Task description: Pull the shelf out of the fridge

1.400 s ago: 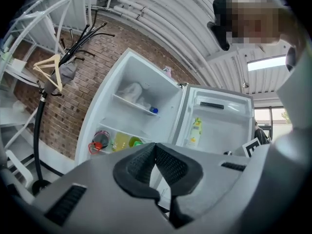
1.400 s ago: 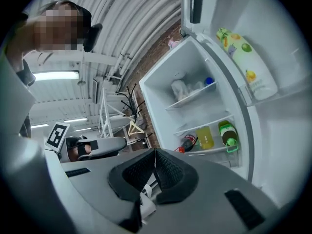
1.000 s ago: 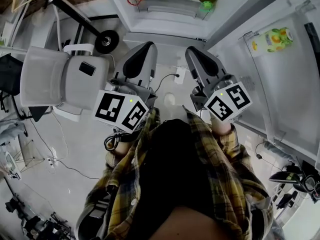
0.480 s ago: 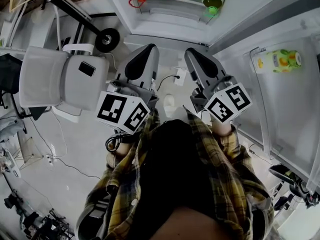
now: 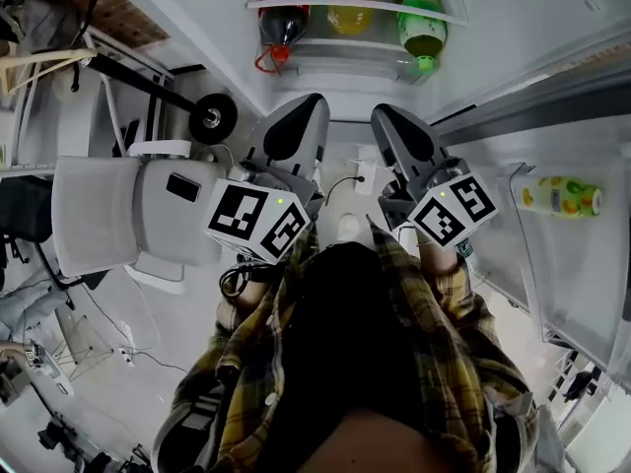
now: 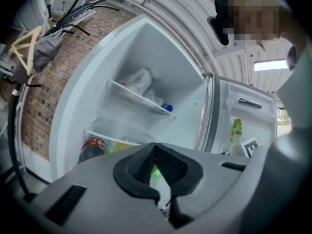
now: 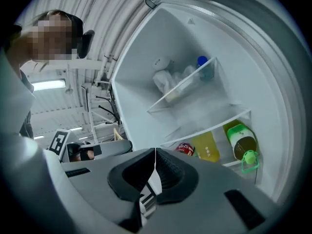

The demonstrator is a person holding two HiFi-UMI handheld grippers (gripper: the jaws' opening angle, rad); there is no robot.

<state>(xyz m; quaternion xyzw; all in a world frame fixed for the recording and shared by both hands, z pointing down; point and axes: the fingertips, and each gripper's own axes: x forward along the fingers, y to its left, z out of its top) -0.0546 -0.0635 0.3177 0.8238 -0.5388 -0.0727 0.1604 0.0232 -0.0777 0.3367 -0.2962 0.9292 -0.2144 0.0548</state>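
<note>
Left gripper (image 5: 304, 106) and right gripper (image 5: 392, 116), both clenched empty, hover before the open fridge (image 5: 229, 18), seemingly short of its shelf (image 5: 355, 6).

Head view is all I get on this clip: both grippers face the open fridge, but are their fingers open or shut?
Observer: The left gripper is shut, its fingers pressed together with nothing between them.
Operator: And the other one?
Observer: The right gripper is shut and empty too.
Operator: Is there any shelf above the bottle shelf?
Observer: Yes, an upper shelf holds a crumpled white bag and a blue-capped bottle.
</note>
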